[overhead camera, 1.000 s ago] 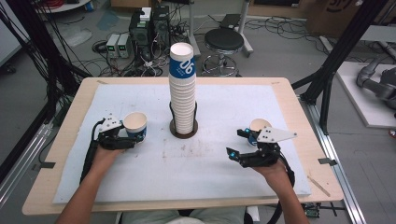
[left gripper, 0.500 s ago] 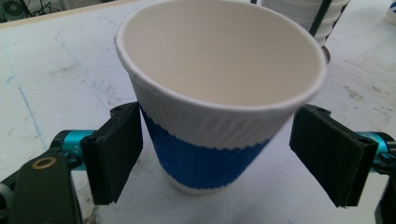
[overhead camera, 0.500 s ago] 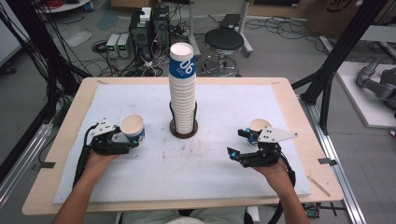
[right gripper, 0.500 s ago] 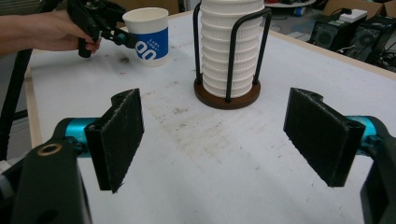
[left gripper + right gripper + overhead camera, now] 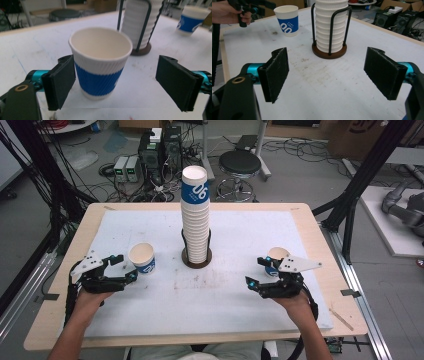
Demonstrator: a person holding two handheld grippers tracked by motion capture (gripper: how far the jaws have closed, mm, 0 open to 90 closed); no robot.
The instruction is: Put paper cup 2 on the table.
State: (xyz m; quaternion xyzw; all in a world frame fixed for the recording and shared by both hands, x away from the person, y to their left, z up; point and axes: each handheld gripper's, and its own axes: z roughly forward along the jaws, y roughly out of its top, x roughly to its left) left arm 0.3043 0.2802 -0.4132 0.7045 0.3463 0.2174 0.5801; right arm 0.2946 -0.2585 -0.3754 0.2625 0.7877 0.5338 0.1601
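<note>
Two loose paper cups stand on the white mat: one blue-banded cup (image 5: pixel 142 258) at the left, upright and empty, another cup (image 5: pixel 278 256) behind the right gripper (image 5: pixel 256 274). One tall cup stack (image 5: pixel 195 215) stands between them. The left gripper (image 5: pixel 125 267), jaws just opened wide, brackets the left cup without gripping. The right gripper gapes, empty.

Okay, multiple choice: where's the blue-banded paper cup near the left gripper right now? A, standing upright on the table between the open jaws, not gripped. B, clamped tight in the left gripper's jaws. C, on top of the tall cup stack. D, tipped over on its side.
A: the paper cup stands upright on the white table, and the left gripper has its jaws spread with a clear gap on one side.
</note>
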